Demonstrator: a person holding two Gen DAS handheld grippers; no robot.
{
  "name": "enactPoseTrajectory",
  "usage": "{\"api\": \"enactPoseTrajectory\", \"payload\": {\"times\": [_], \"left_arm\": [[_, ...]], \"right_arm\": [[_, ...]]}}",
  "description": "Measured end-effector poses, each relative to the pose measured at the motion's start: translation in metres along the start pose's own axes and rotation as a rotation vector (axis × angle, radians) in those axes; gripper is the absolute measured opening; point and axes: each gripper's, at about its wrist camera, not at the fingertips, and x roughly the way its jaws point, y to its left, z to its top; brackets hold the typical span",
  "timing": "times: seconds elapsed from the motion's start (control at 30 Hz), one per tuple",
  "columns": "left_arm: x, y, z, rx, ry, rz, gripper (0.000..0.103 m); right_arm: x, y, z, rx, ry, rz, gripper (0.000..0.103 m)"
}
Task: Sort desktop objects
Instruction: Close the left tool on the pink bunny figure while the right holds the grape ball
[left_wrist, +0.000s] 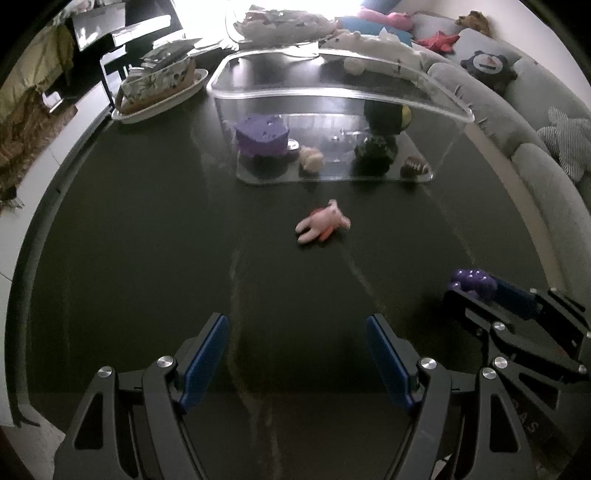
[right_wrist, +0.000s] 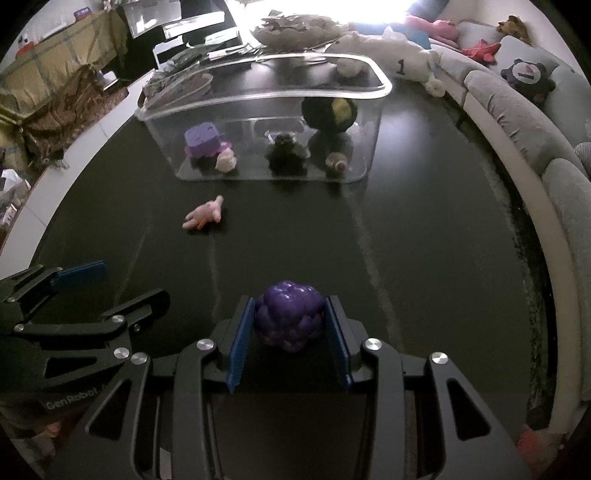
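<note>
My right gripper (right_wrist: 290, 321) is shut on a purple bumpy grape-like toy (right_wrist: 290, 319), held between its blue pads low over the dark table; the toy also shows in the left wrist view (left_wrist: 474, 281). My left gripper (left_wrist: 297, 325) is open and empty above the table's near part. A small pink animal figure (left_wrist: 323, 221) lies on the table between the grippers and a clear plastic bin (left_wrist: 458, 110); it shows in the right wrist view (right_wrist: 205, 216) to the left. The bin (right_wrist: 384, 86) holds a purple block, a black-and-yellow ball, a dark figure and small toys.
A white dish with a patterned box (left_wrist: 159, 86) stands at the table's back left. A grey sofa (left_wrist: 546, 173) with plush toys curves along the right edge. Cluttered items lie behind the bin. The dark table (right_wrist: 424, 240) stretches between bin and grippers.
</note>
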Motion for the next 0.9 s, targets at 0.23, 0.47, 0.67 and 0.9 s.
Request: {"api": "enactPoseTrajectory", "payload": {"times": [0.23, 0.47, 0.67, 0.9], "left_arm": [[0.007, -0.003, 0.027, -0.019, -0.022, -0.024, 0.074], [0.023, -0.009, 0.052, -0.025, -0.028, -0.052, 0.074], [0.032, -0.017, 0.060, -0.029, -0.043, -0.021, 0.073], [0.044, -0.025, 0.064, -0.003, -0.056, 0.016, 0.073]], "right_arm": [[0.003, -0.010, 0.020, 0.024, -0.028, -0.005, 0.036], [0.008, -0.022, 0.039, 0.036, -0.053, -0.017, 0.036], [0.019, -0.029, 0.045, 0.045, -0.044, -0.009, 0.036], [0.028, -0.036, 0.047, 0.059, -0.031, -0.003, 0.036]]}}
